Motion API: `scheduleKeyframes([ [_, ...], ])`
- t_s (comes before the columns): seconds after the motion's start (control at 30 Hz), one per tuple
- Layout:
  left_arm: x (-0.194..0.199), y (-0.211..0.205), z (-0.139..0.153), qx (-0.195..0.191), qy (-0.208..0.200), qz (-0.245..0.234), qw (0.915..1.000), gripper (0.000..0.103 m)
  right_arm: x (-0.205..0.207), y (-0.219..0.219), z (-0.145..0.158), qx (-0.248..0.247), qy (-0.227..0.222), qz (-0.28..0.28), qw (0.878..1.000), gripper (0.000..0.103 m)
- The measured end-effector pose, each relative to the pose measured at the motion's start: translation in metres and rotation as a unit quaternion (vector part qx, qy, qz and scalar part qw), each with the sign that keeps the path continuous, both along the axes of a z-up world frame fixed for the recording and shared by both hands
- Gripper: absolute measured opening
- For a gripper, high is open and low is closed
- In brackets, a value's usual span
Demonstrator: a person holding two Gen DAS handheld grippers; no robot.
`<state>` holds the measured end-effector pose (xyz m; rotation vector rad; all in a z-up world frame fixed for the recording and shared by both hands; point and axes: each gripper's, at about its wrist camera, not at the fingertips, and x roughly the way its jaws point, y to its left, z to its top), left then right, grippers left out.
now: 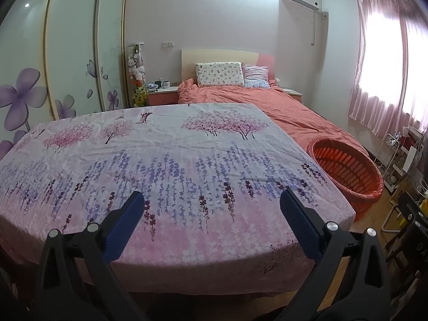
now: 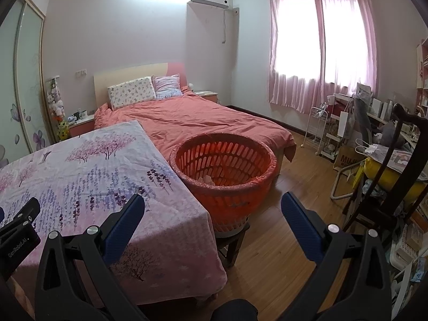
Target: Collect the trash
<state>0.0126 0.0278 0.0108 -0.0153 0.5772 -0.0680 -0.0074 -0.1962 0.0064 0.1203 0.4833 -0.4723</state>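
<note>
An orange slatted basket (image 2: 227, 171) lined with a thin plastic bag stands on a small dark stool, right beside the table's right edge; pale crumpled bits (image 2: 208, 179) lie at its bottom. It shows too in the left wrist view as the basket (image 1: 347, 171). My left gripper (image 1: 212, 200) hangs open over the near part of the flowered tablecloth (image 1: 160, 160), nothing between its blue fingers (image 1: 125, 222). My right gripper (image 2: 212, 200) is open in the air near the table's right corner, in front of the basket. The left gripper's body (image 2: 18, 230) pokes in at the lower left of the right wrist view.
The cloth-covered table (image 2: 80, 176) stands against a bed with a coral duvet (image 2: 200, 120). A wooden floor (image 2: 289, 187) stretches to the right. A dark chair (image 2: 396, 165) with yellow and grey things, a white wire rack (image 2: 318, 131) and cluttered shelves line the right side. Wardrobe doors (image 1: 72, 53) stand left.
</note>
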Motion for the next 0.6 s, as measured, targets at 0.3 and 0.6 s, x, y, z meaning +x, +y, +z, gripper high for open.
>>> scheduleKeyframes([
  [0.3, 0.0009, 0.0014, -0.0037, 0.000, 0.006, 0.002, 1.0000, 0.099, 0.0033, -0.0012, -0.0060, 0.011, 0.014, 0.001, 1.000, 0.101],
  [0.6, 0.0027, 0.0007, -0.0066, 0.002, 0.013, 0.003, 0.9999, 0.099, 0.0046, -0.0034, -0.0086, 0.018, 0.022, 0.000, 1.000, 0.101],
])
